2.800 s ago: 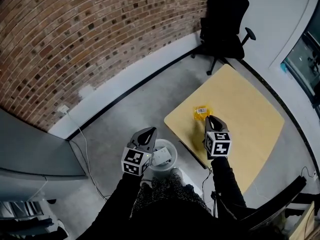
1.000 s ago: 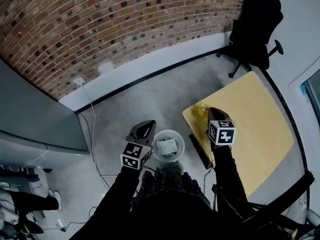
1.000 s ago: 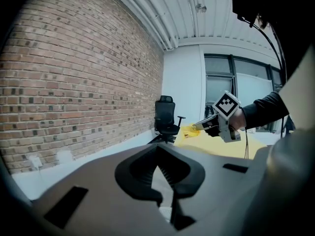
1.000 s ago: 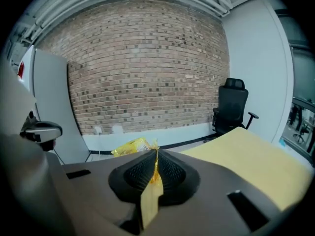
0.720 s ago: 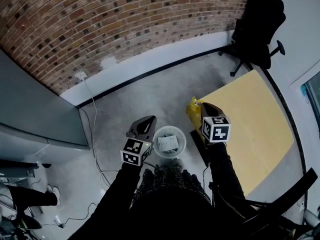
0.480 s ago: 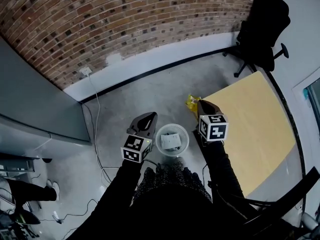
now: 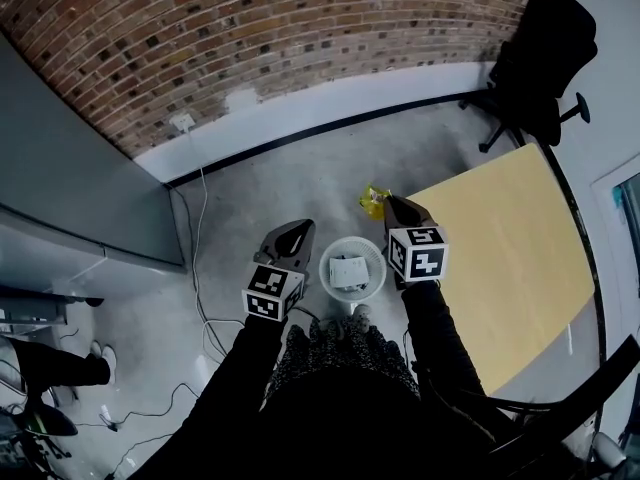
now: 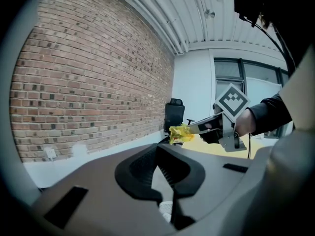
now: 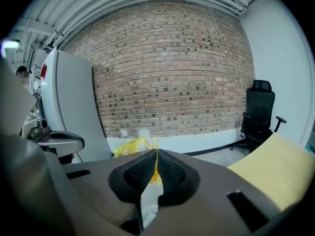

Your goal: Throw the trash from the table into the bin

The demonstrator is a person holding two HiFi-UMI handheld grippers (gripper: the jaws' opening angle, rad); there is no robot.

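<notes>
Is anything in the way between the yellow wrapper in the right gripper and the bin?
Nothing visible. The yellow wrapper, pinched in the right gripper, hangs beside the open bin; the left gripper sits at its other side.

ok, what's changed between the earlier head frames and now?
The right tool has carried the yellow wrapper off the table, leftward in the head view. It is shut on the wrapper, which now hangs over the floor just past the bin, not yet over it. Unchanged: the left tool stays shut and empty beside the bin, and the white trash is still inside.
</notes>
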